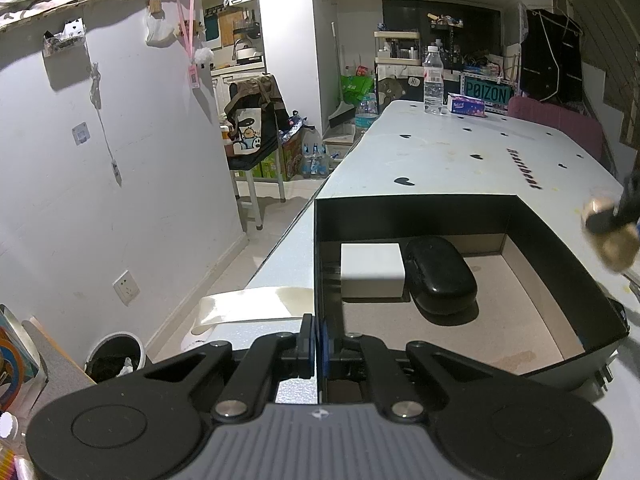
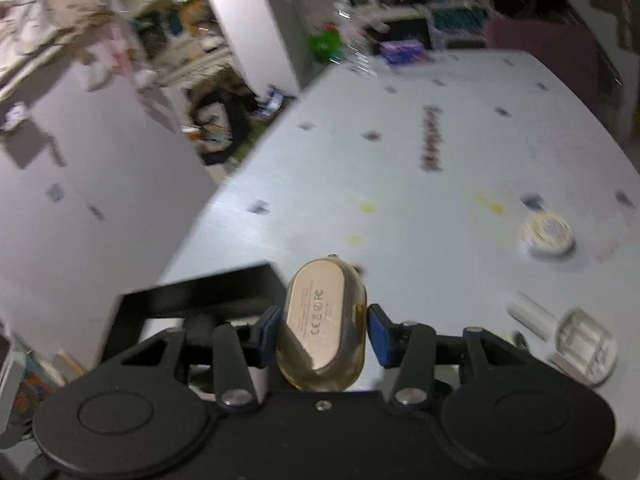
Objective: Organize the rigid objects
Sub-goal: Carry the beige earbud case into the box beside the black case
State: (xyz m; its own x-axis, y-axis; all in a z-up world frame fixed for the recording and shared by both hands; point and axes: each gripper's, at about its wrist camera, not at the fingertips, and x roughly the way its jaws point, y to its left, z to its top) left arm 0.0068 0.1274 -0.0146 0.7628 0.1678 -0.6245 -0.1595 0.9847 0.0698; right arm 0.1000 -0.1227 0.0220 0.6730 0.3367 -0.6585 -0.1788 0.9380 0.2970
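The left gripper (image 1: 316, 344) is shut tight on the near wall of a black box (image 1: 560, 256), with one blue pad (image 1: 325, 346) inside the wall and the other jaw outside. The box sits at the near left edge of the white table (image 1: 440, 160). Inside the box, at its far left corner, lies a white block (image 1: 372, 270), and a black case (image 1: 440, 276) leans right beside it, touching it. The rest of the brown box floor is bare. The right gripper (image 2: 322, 330) holds a tan oval case (image 2: 322, 324) with a clear cover, lifted off the table. Its blue pads (image 2: 380, 334) press on the two sides of the case, so the jaws are partly open around it. The flat side with small printed marks faces the camera. In the left view the same case shows as a blur at the right edge, above the table beside the box. On the table near the right edge sits a small round tin (image 2: 548, 234), and closer to the near right corner lies a clear plastic case (image 2: 584, 346). At the far edge stand a water bottle (image 1: 433, 80) and a purple tissue pack (image 1: 466, 104).
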